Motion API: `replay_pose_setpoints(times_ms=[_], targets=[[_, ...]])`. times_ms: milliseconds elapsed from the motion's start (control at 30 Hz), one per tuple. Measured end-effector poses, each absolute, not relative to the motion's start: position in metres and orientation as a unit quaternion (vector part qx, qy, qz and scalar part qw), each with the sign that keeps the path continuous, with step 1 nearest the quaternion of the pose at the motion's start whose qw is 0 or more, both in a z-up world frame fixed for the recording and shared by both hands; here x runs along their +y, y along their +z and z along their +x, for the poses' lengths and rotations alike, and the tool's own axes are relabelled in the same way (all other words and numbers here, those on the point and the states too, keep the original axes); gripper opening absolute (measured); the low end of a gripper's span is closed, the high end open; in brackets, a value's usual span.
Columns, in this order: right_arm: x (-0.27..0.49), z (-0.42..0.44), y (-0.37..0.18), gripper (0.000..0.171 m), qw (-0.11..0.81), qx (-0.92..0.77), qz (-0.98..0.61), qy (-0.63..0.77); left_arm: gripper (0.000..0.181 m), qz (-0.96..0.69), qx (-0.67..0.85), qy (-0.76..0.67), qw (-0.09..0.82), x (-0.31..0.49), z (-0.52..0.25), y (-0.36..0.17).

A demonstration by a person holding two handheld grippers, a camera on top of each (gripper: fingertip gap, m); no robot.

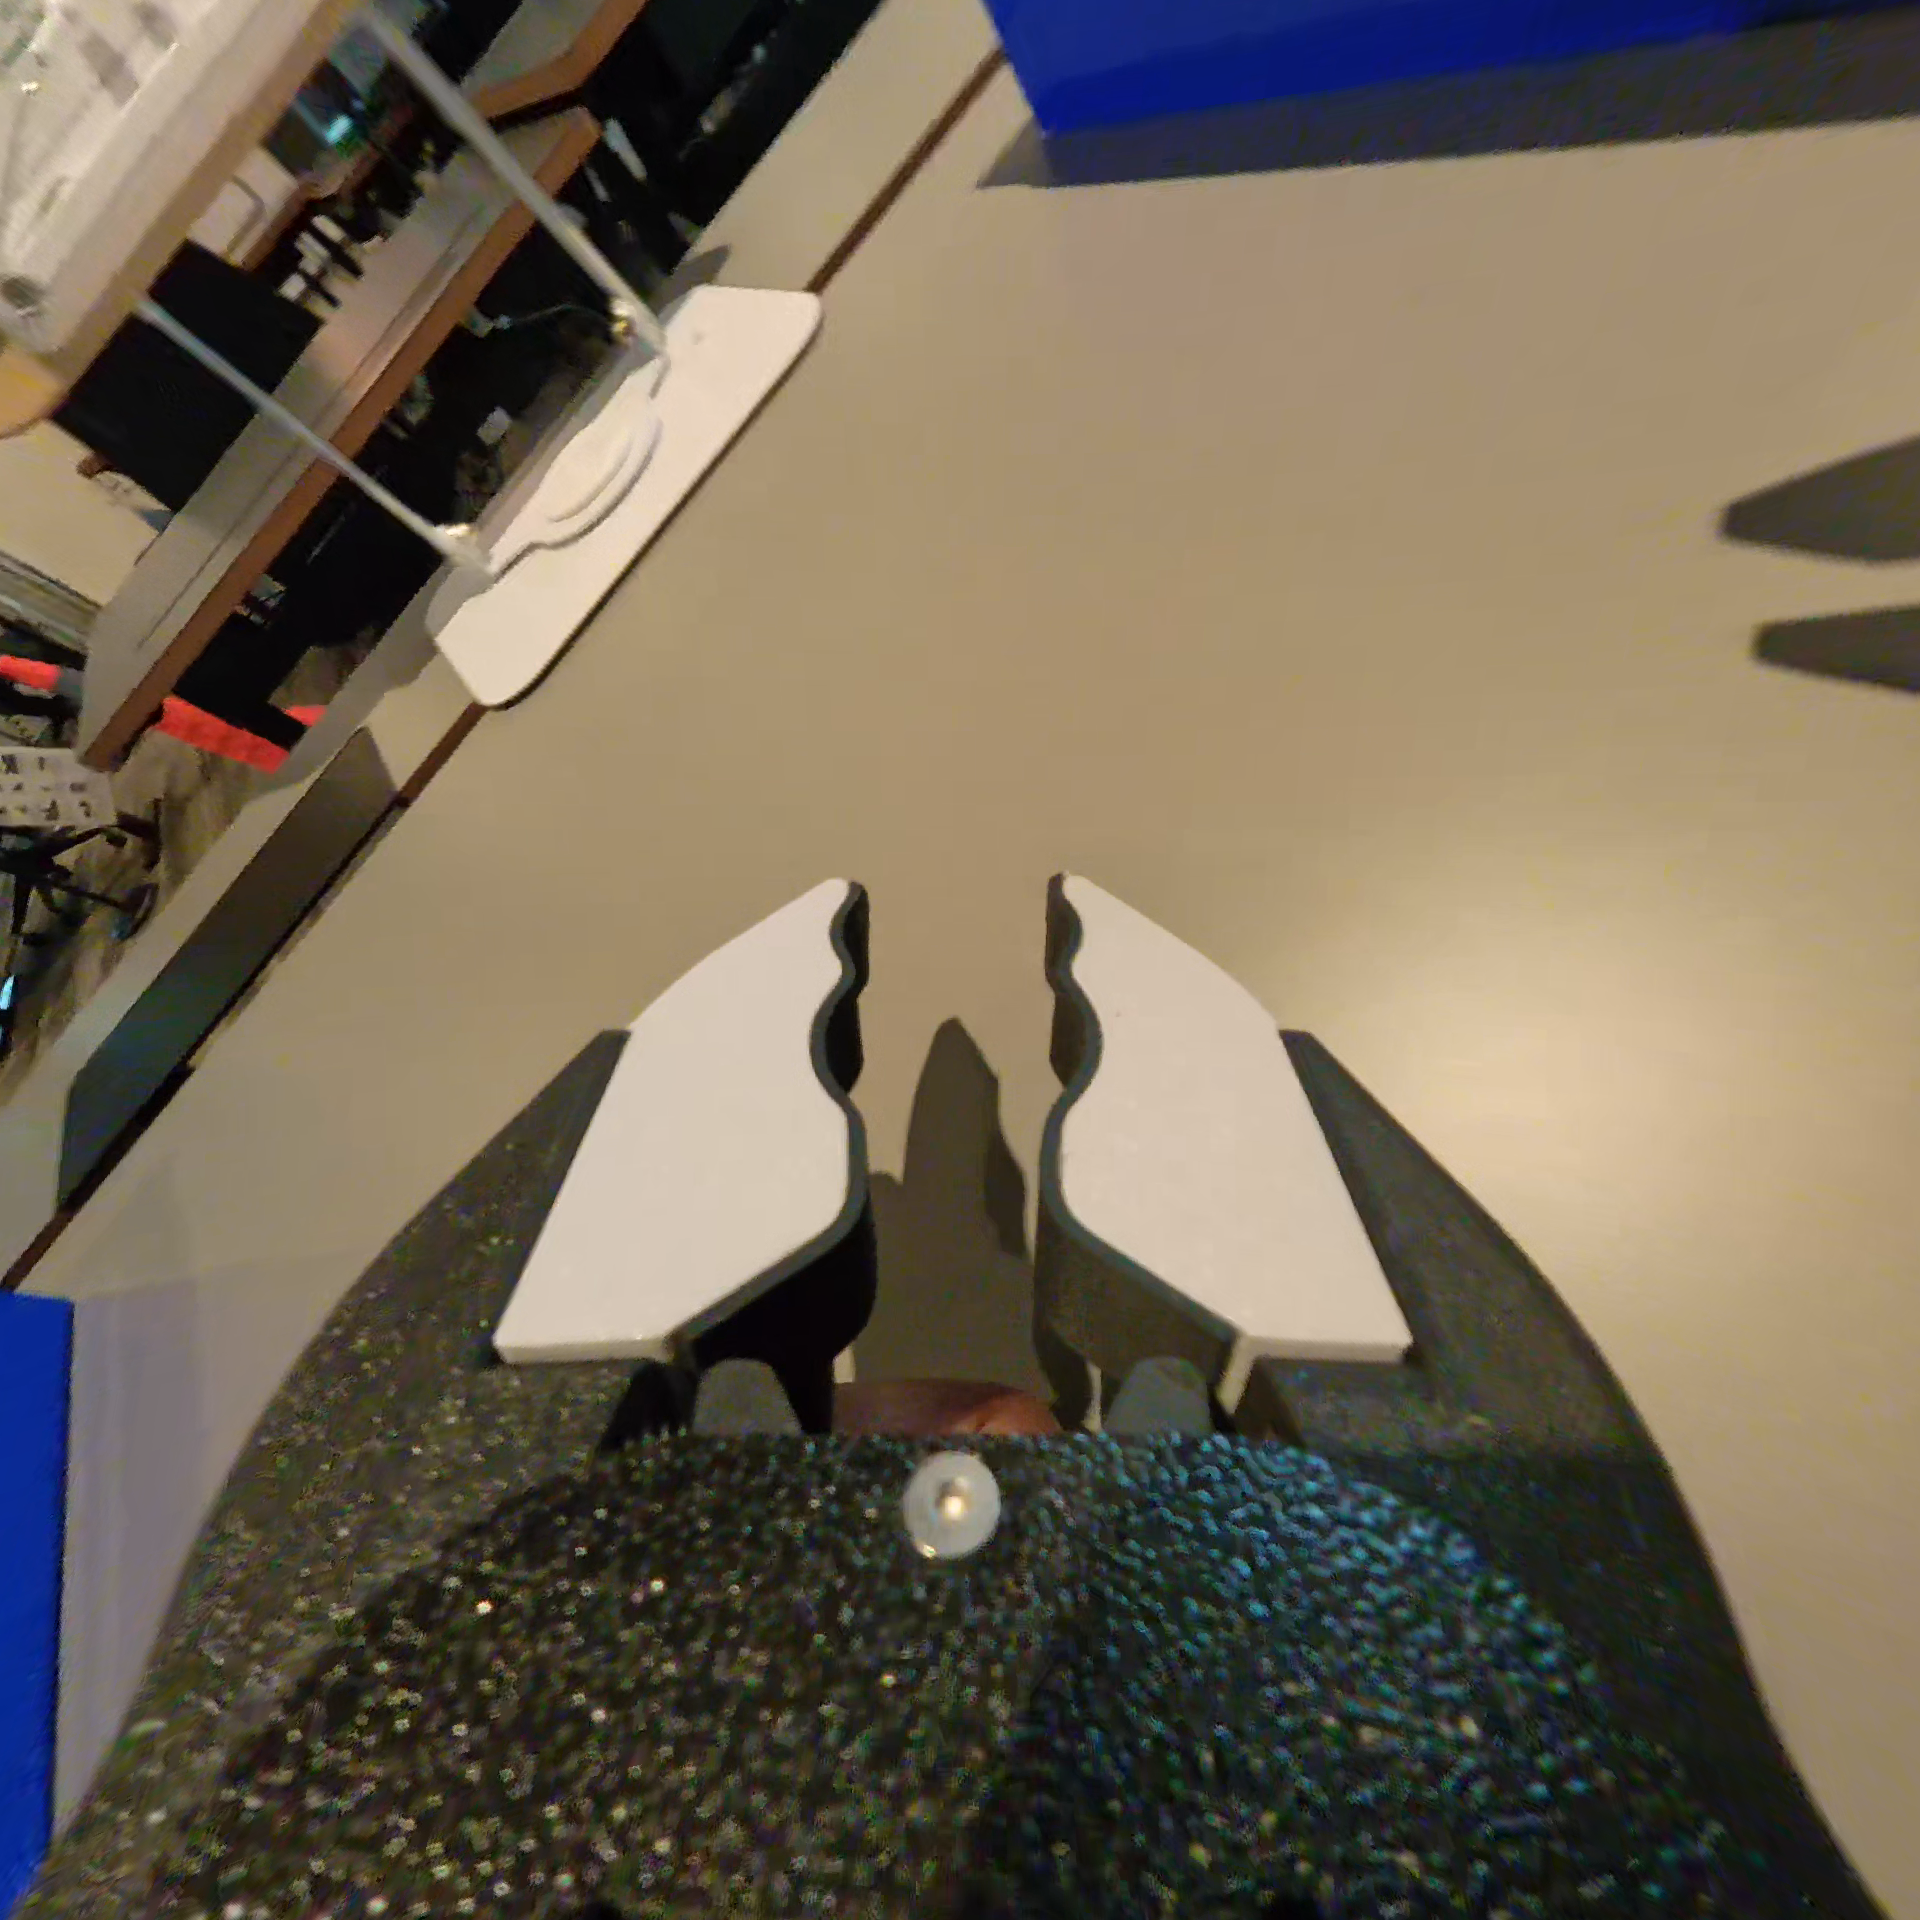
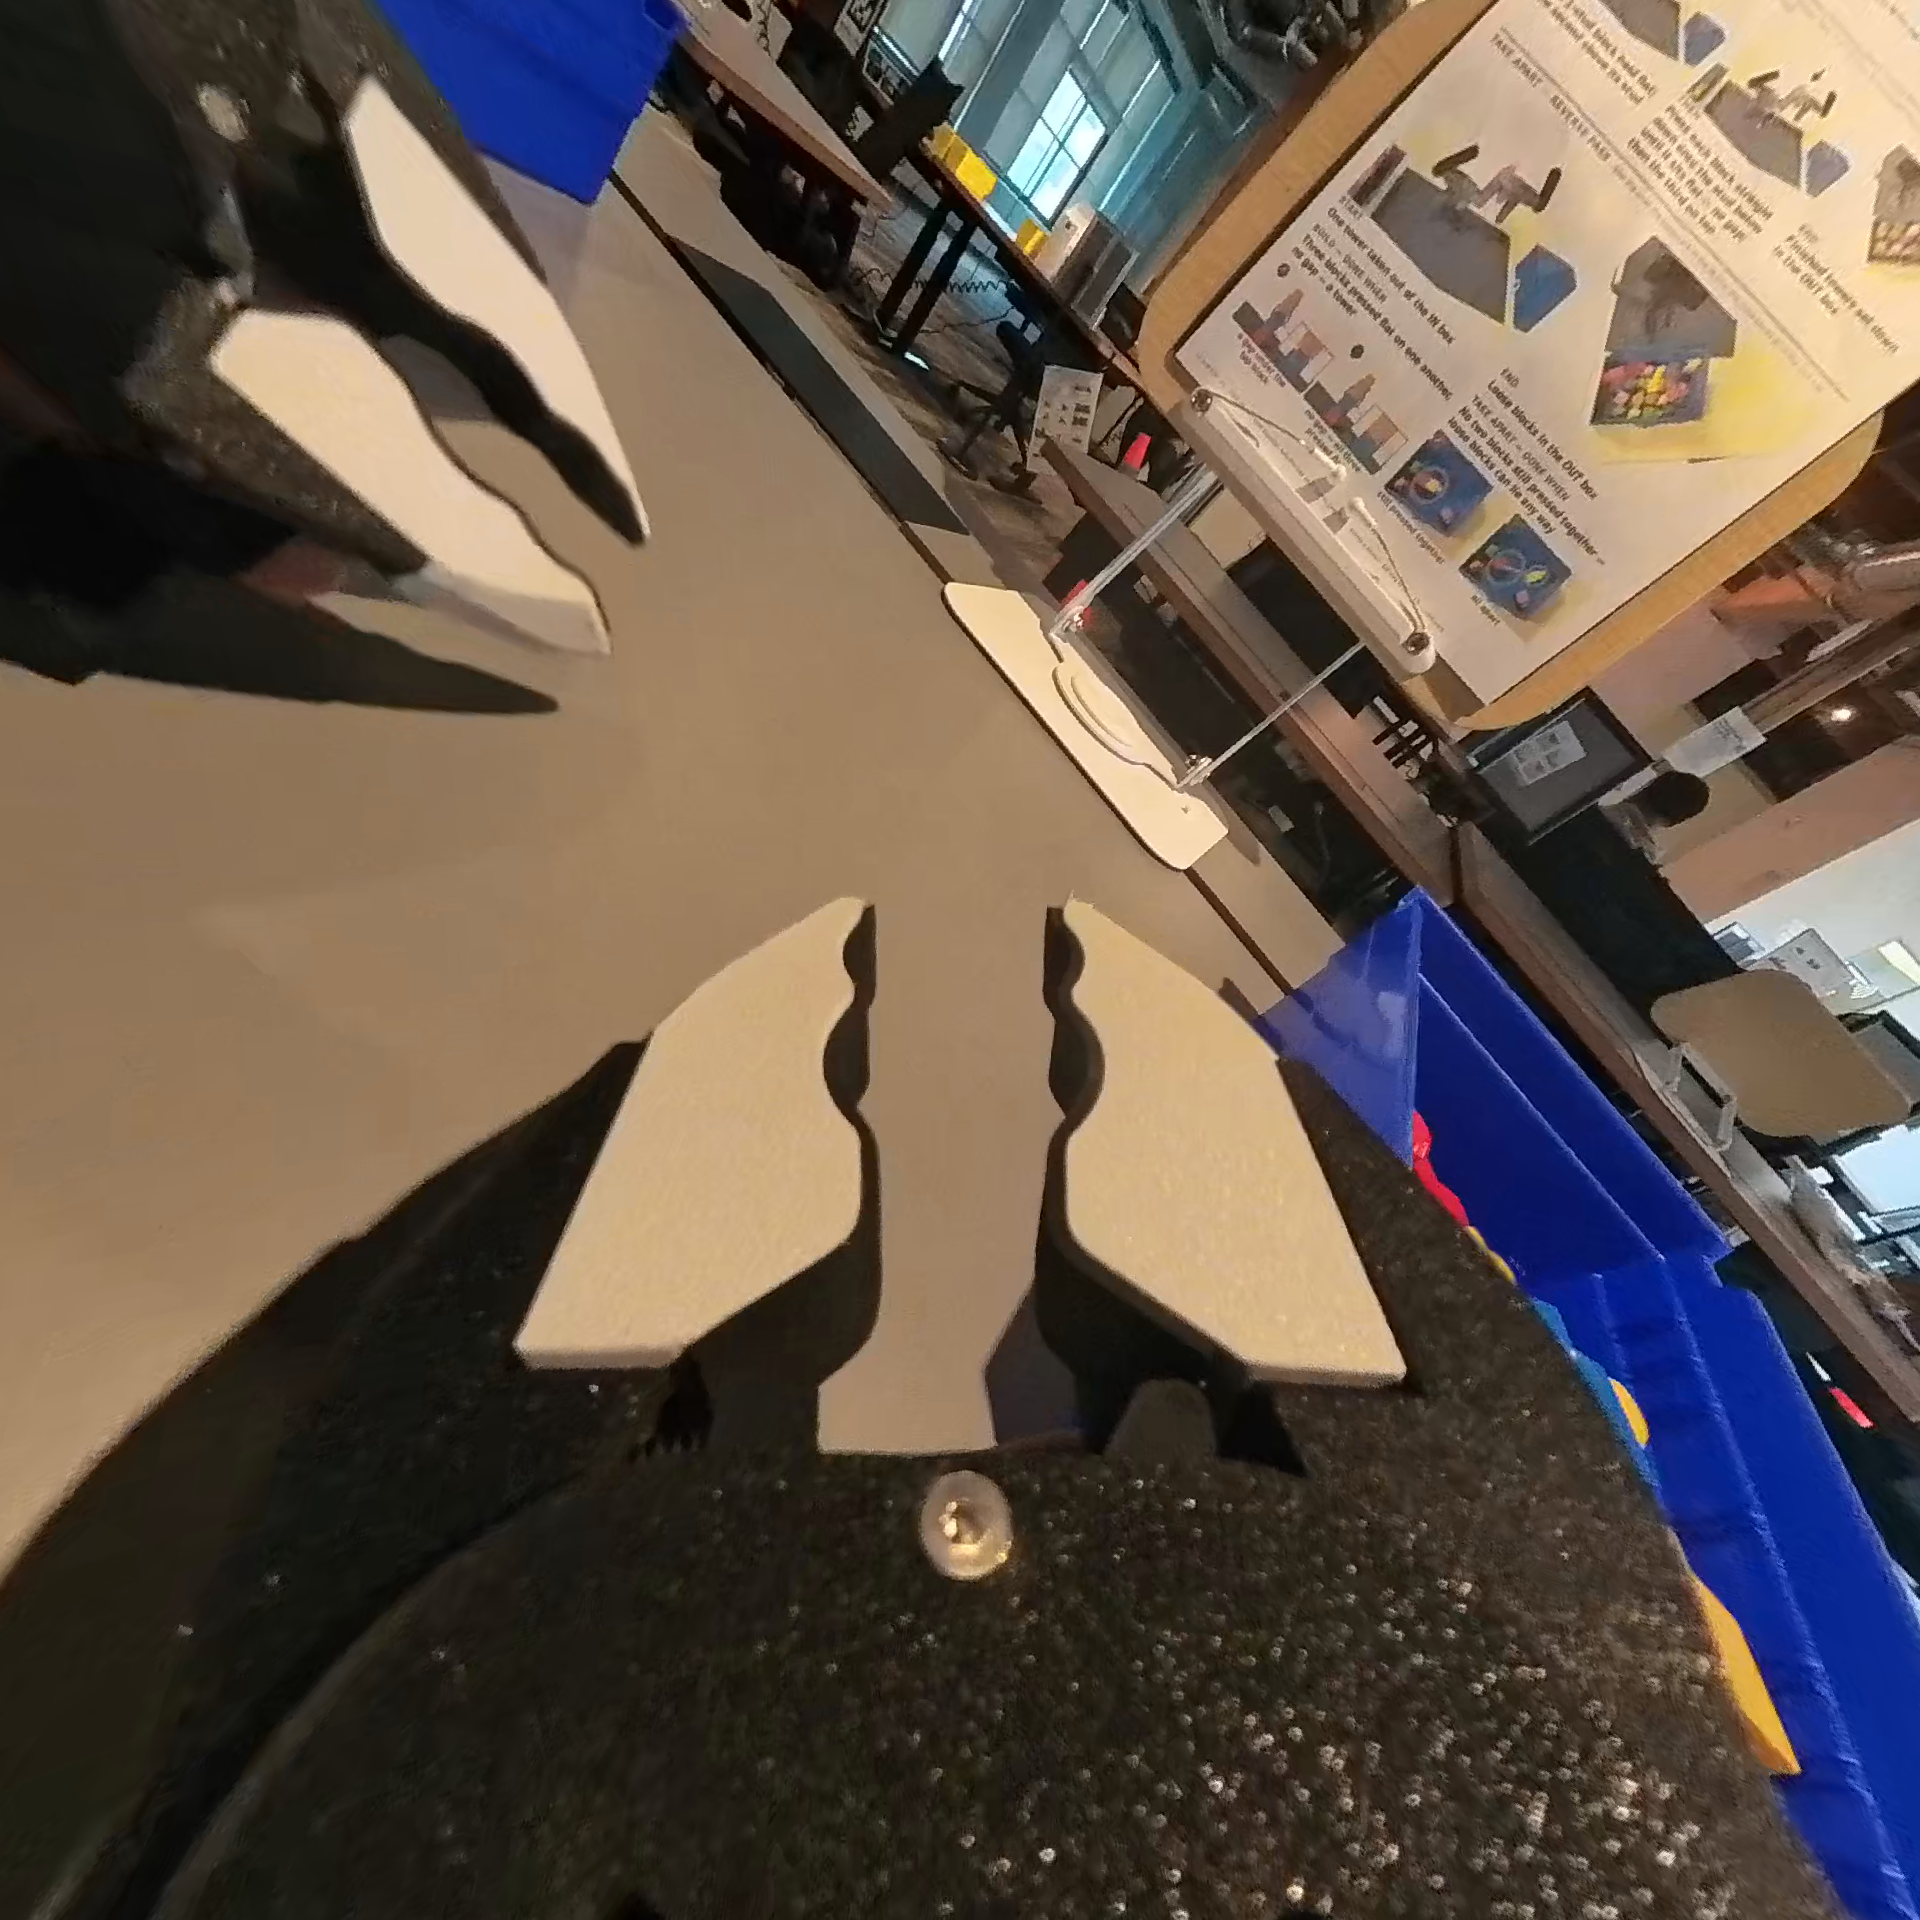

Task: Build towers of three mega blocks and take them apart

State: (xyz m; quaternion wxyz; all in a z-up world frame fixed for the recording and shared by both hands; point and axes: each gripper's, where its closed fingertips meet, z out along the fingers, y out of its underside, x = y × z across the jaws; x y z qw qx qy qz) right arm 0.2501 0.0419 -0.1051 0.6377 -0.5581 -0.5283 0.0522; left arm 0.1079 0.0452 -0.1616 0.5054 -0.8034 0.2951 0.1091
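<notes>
My left gripper (image 1: pixel 956 894) is open and empty over the bare grey table (image 1: pixel 1247 623). My right gripper (image 2: pixel 961 914) is open and empty over the same table (image 2: pixel 416 883). The left gripper also shows at the upper left of the right wrist view (image 2: pixel 613 582), open, with nothing between its white fingers (image 2: pixel 416 468). Several coloured blocks (image 2: pixel 1439 1174) lie in a blue bin (image 2: pixel 1558 1143) to the right of my right gripper; only slivers of red, yellow and orange show past the gripper body. No block stands on the table in either view.
A second blue bin stands at the table's far side (image 1: pixel 1455 73) and shows in the right wrist view too (image 2: pixel 530 73). A white stand base (image 1: pixel 623 488) (image 2: pixel 1091 717) holds a tilted instruction board (image 2: pixel 1558 312) at the table's edge. More tables lie beyond.
</notes>
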Motion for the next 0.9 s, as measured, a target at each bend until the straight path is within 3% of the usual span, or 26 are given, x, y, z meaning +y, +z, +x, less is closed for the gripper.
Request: replay_pose_setpoints(times_ms=[33,233,433,600,900], targets=[[0.041,0.249,-0.106,0.031,0.636,-0.530,-0.558,0.052,0.032,-0.804,0.279,0.105,0.514,0.046,0.101,-0.157],[0.036,0.248,-0.116,0.030,0.621,-0.542,-0.563,0.059,0.039,-0.782,0.113,0.021,0.613,0.038,0.027,-0.101],[0.030,0.242,-0.119,0.030,0.607,-0.543,-0.573,0.090,0.044,-0.731,0.000,0.089,0.677,0.016,-0.115,-0.023],[0.023,0.236,-0.121,0.030,0.602,-0.556,-0.566,0.097,0.050,-0.748,-0.062,0.160,0.641,0.021,-0.242,0.000],[0.024,0.236,-0.129,0.030,0.591,-0.571,-0.563,0.082,0.055,-0.812,-0.124,0.282,0.495,0.050,-0.387,-0.055]])
